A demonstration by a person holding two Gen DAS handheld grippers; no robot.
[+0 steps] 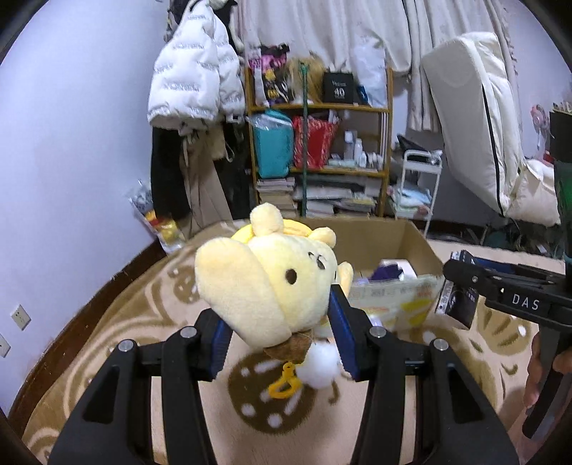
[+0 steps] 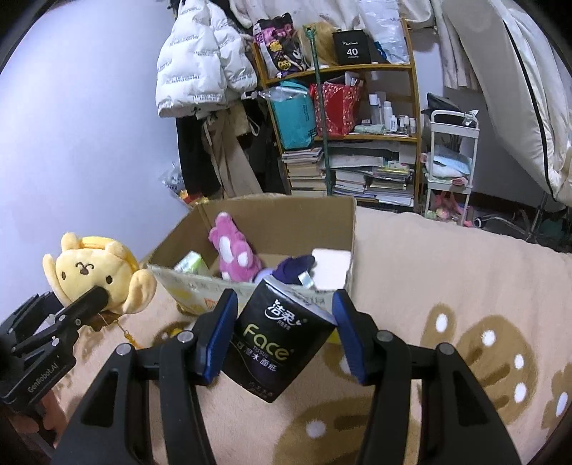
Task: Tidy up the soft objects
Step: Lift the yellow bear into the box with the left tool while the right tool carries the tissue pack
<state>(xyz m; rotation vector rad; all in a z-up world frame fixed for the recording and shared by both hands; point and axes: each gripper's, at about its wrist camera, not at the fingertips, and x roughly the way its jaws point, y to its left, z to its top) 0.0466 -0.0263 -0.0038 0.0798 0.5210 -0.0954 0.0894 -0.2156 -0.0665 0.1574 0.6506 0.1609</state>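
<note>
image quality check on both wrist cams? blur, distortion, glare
Left wrist view: strong fisheye bowing with dark corners; yellow plush in the left gripper is sharp, the shelf behind is slightly smeared. Right wrist view: same bowing; black tissue pack in the right gripper has readable print, no glare; light is flat and dim.

I'm working in a lived-in bedroom at home: a white puffer jacket [image 2: 200,60] hangs beside a crammed wooden shelf [image 2: 357,68], an upended mattress [image 1: 479,118] leans against pale curtains [image 1: 321,32], patterned carpet [image 2: 464,286] underfoot
</note>
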